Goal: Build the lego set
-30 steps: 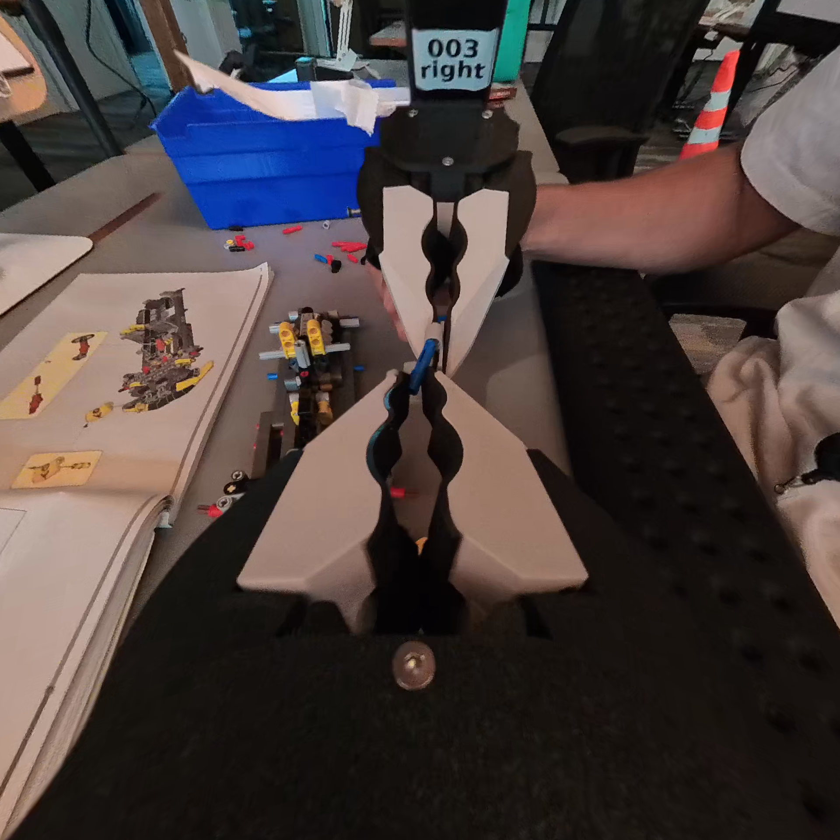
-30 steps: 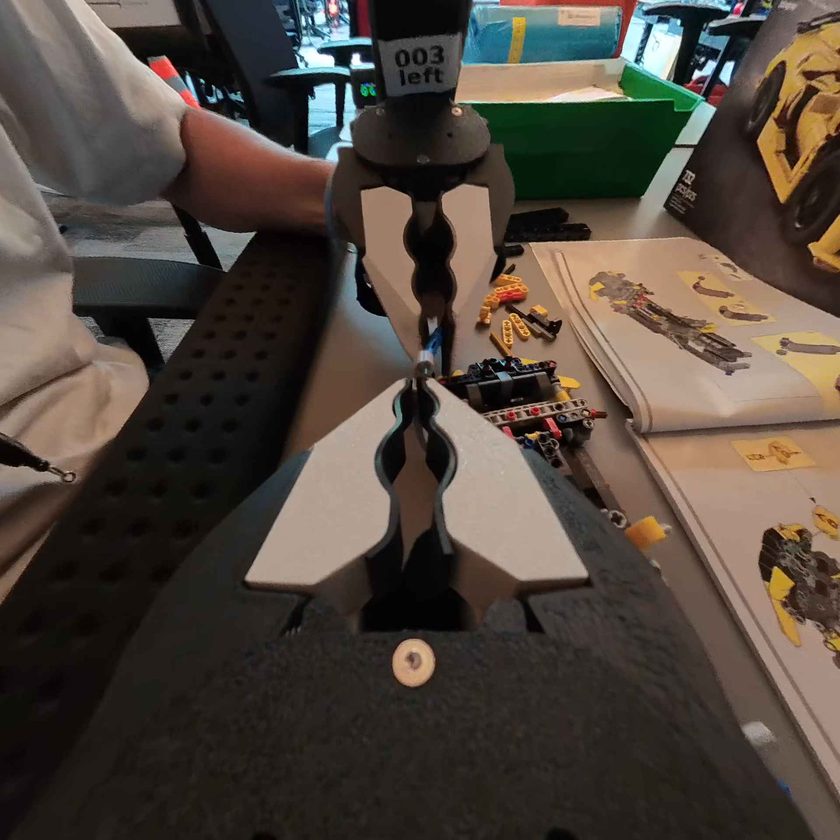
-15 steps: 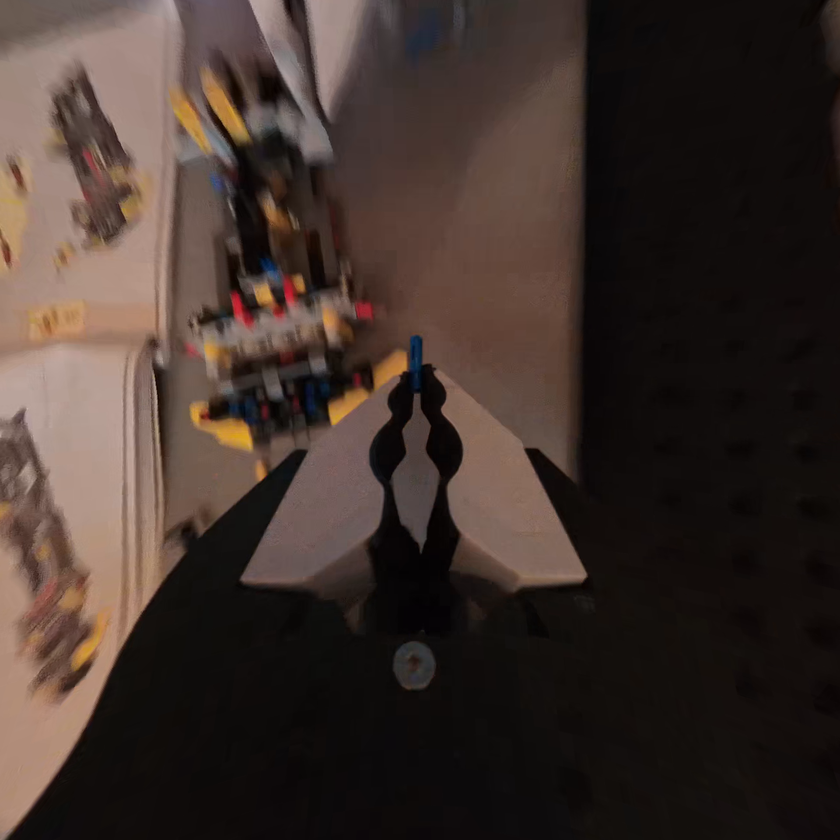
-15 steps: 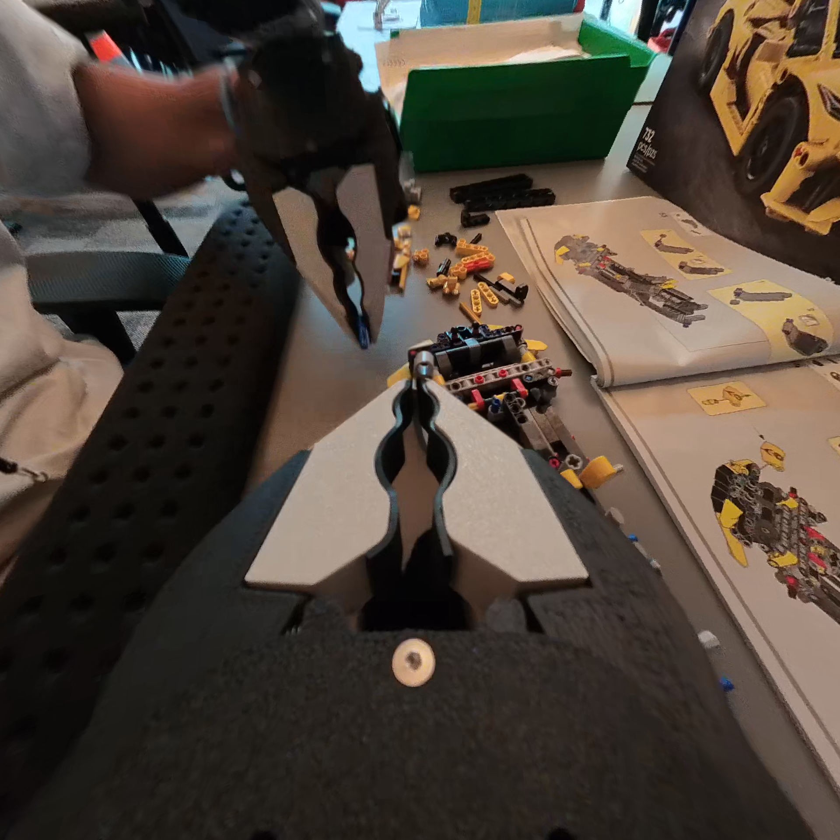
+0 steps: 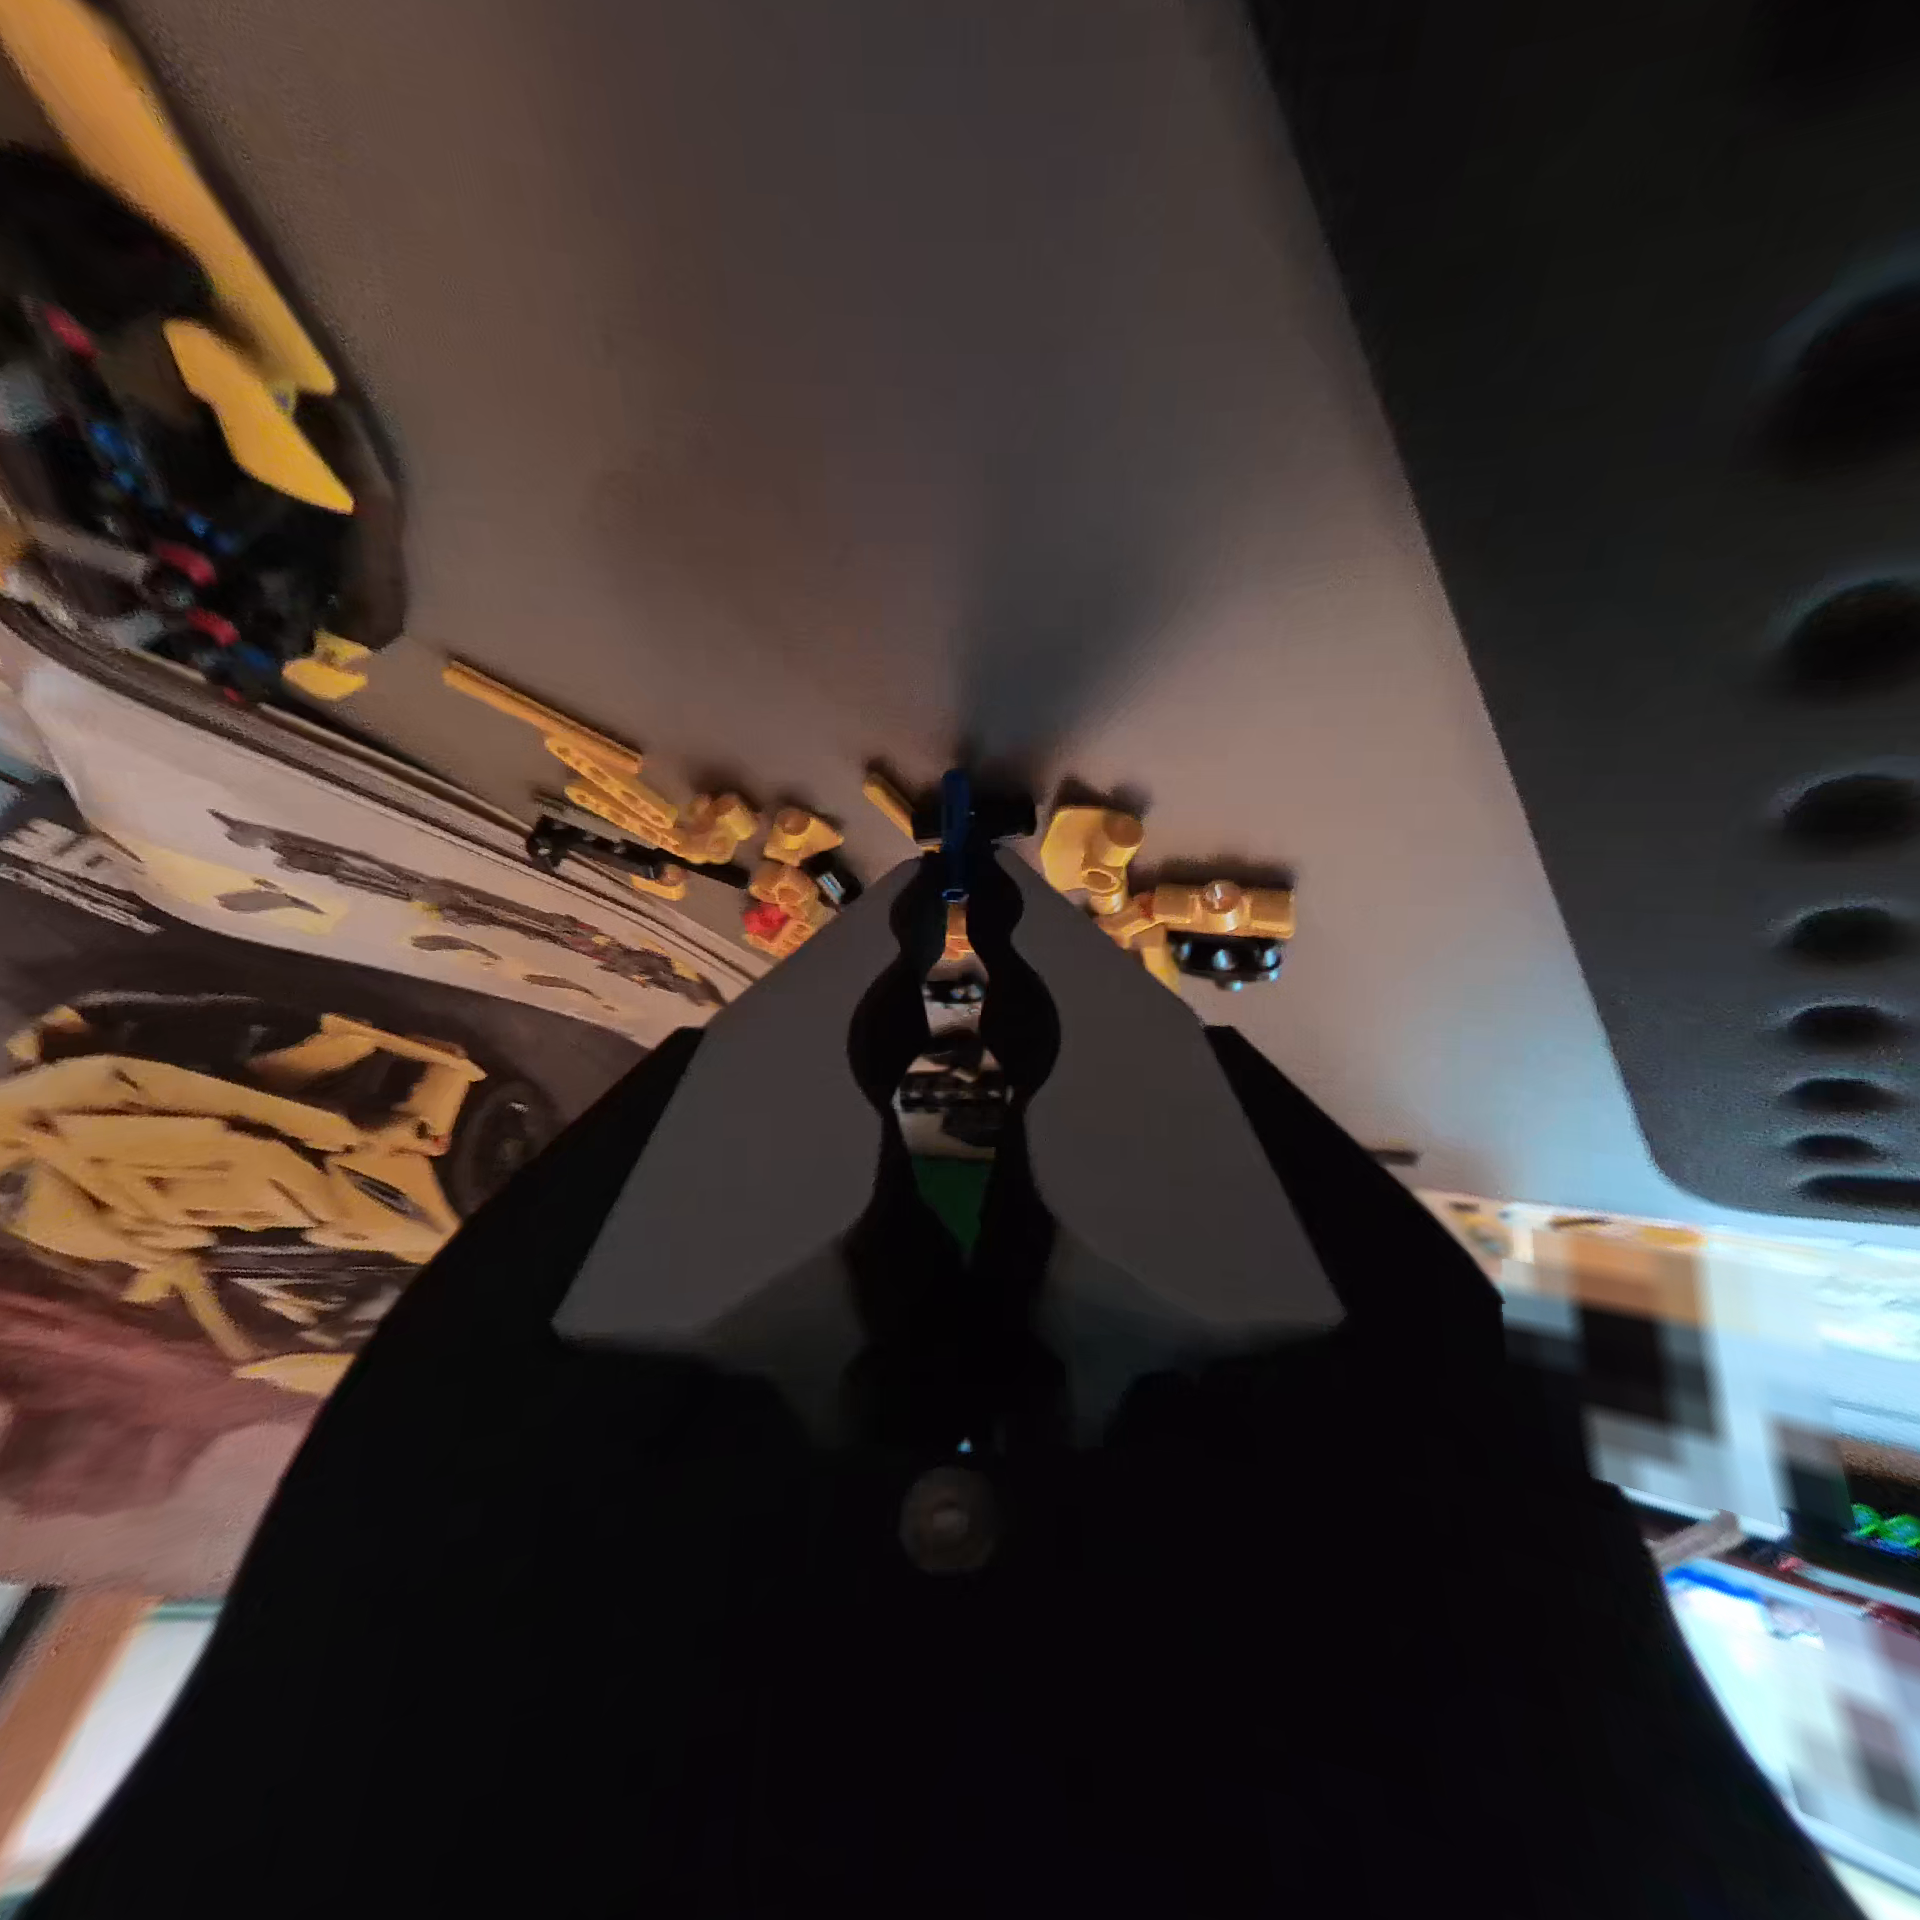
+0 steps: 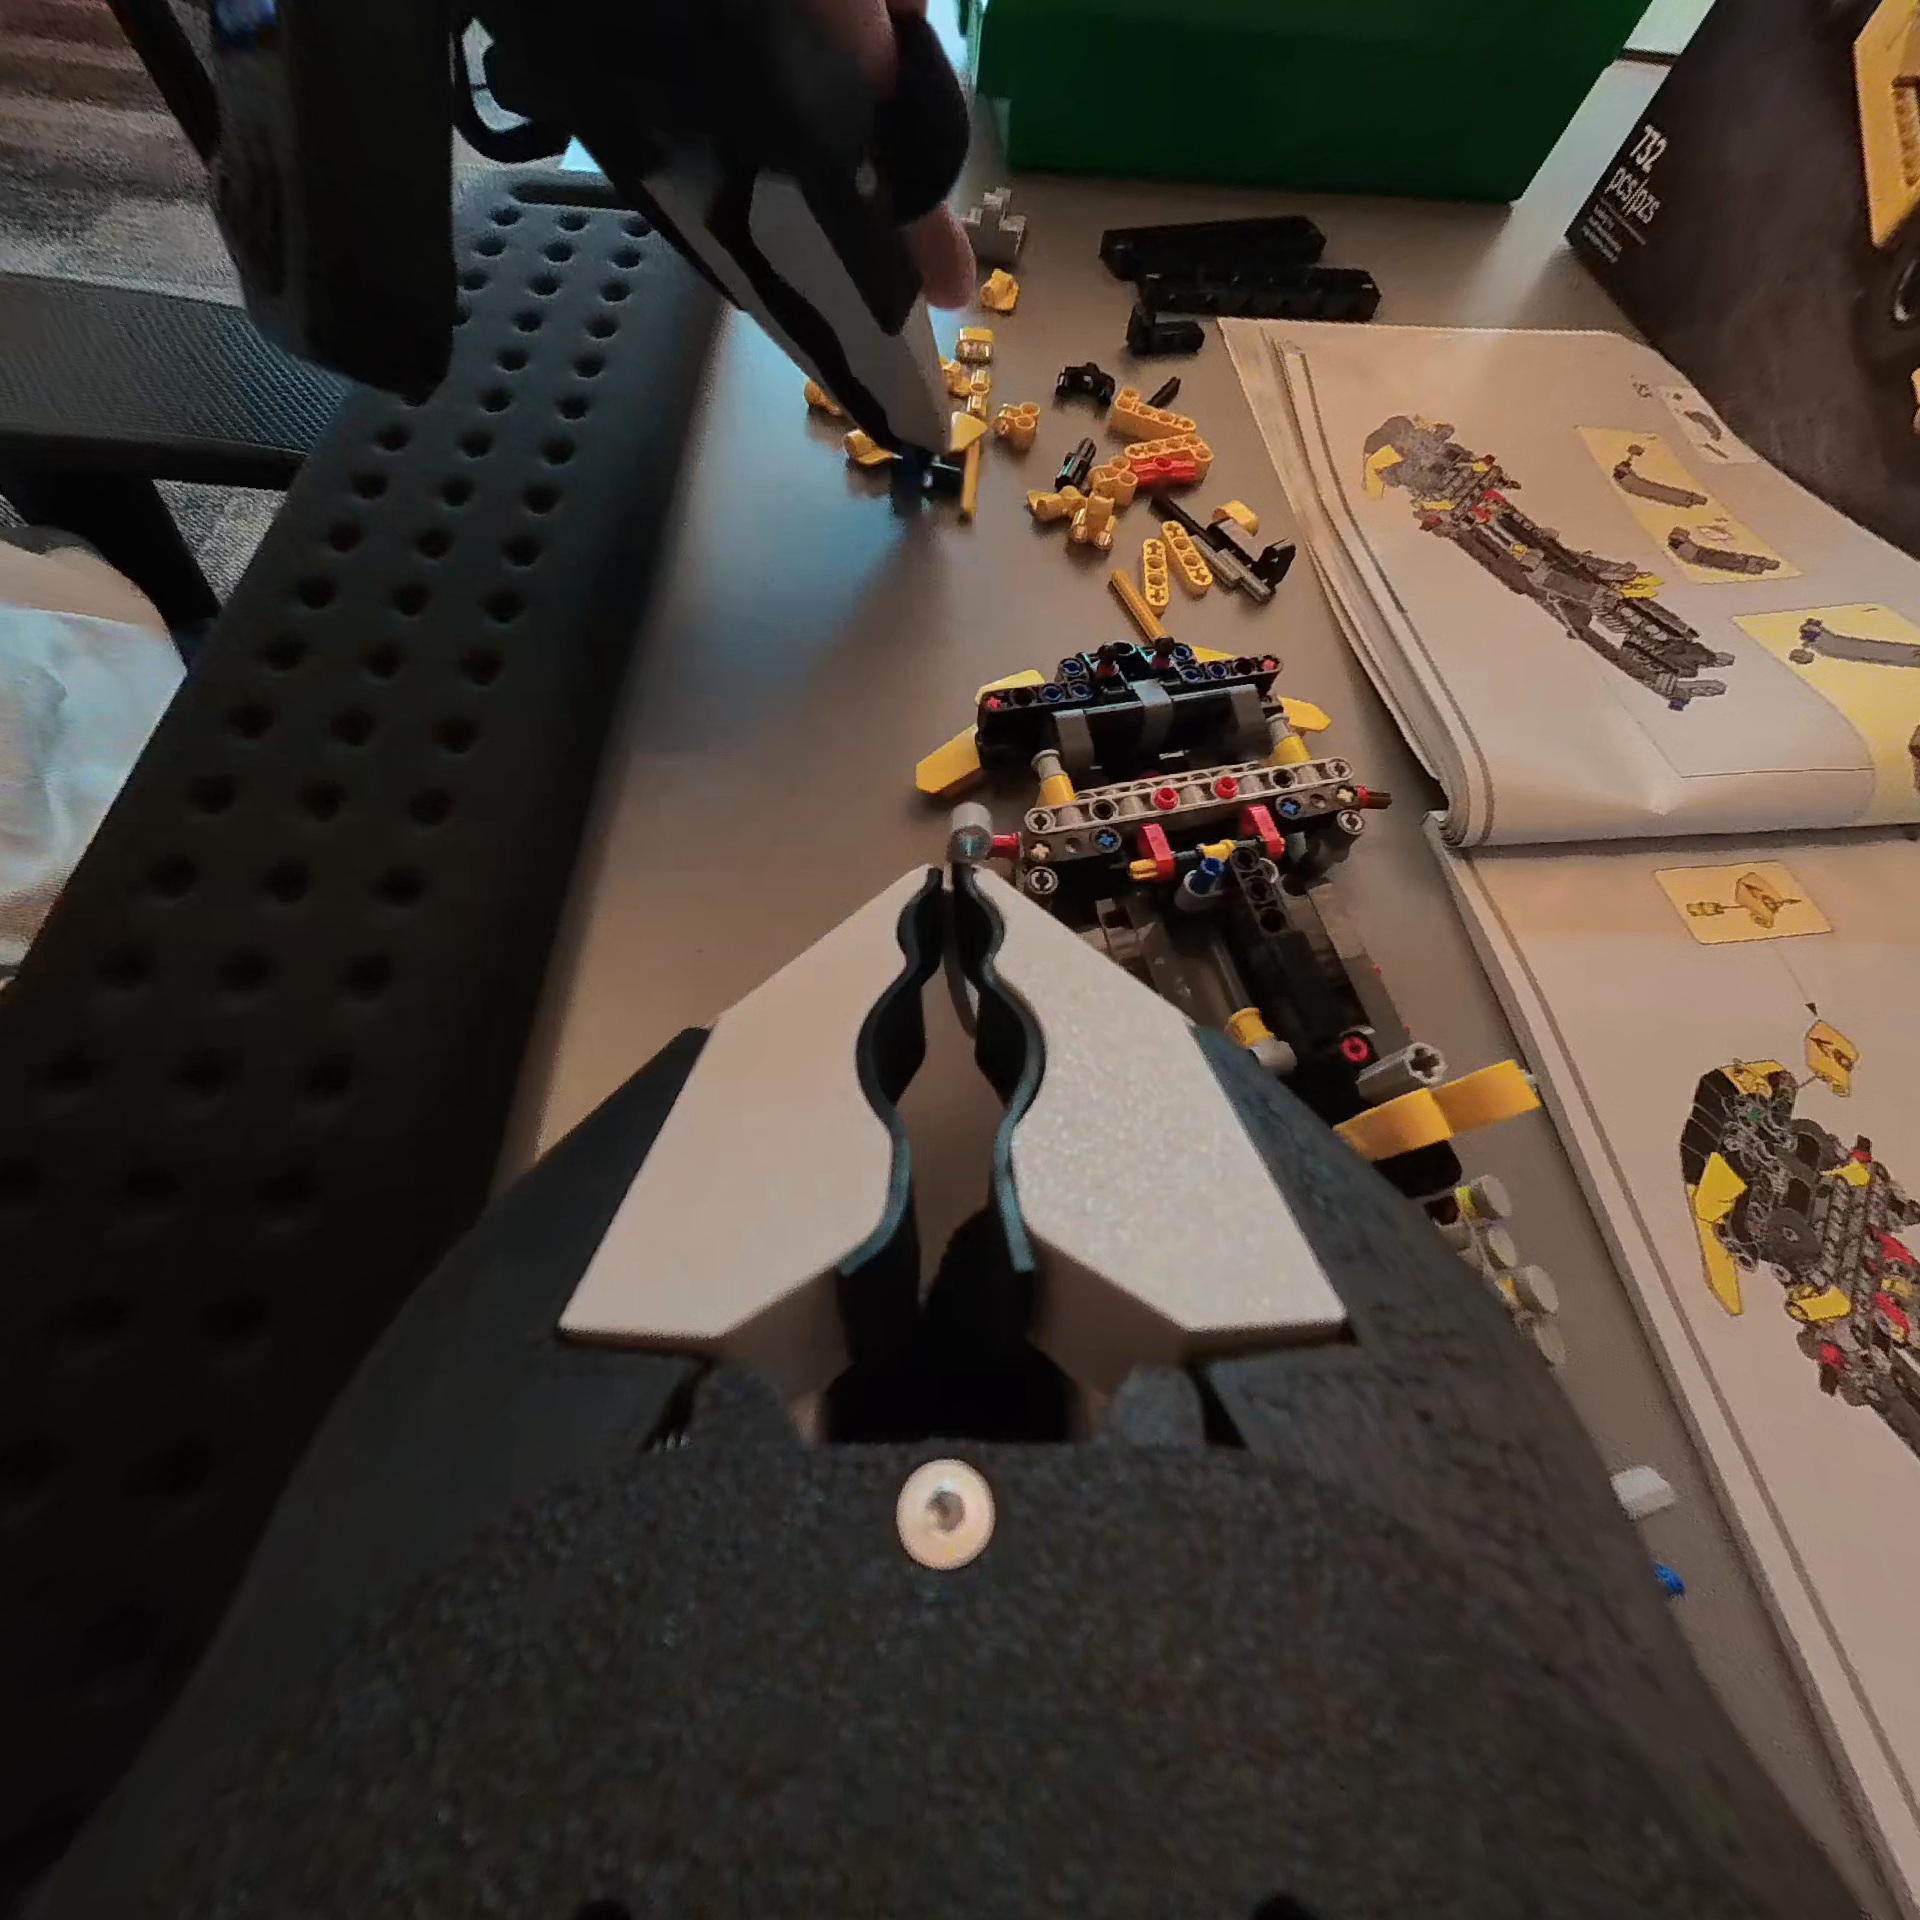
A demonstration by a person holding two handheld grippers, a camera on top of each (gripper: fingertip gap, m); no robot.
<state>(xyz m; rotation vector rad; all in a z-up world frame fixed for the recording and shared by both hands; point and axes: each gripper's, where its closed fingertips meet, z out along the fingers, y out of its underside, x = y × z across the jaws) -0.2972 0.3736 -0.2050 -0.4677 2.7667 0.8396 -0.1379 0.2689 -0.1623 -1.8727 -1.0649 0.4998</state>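
Note:
My left gripper (image 5: 954, 868) is shut on a small blue pin (image 5: 954, 821), tip down at the table among loose yellow and black pieces (image 5: 1153, 894). It also shows in the right wrist view (image 6: 920, 457), tilted steeply, its tip at the loose pile (image 6: 1132, 468). My right gripper (image 6: 961, 878) is shut on a small grey pin (image 6: 969, 831) and hovers just left of the partly built black, grey and yellow chassis (image 6: 1174, 831). The chassis shows blurred at the far left of the left wrist view (image 5: 177, 499).
An open instruction booklet (image 6: 1558, 623) lies right of the chassis. A green bin (image 6: 1299, 94) and the set's box (image 6: 1766, 208) stand behind. Black beams (image 6: 1236, 270) lie near the bin. A black perforated chair part (image 6: 312, 727) runs along the table's left edge. The gap from one gripper's tips to the other's is roughly 20 centimetres.
The two grippers were tip to tip; the left one has pulled away with the blue pin and swung down to the loose pile. The right one keeps the grey pin.

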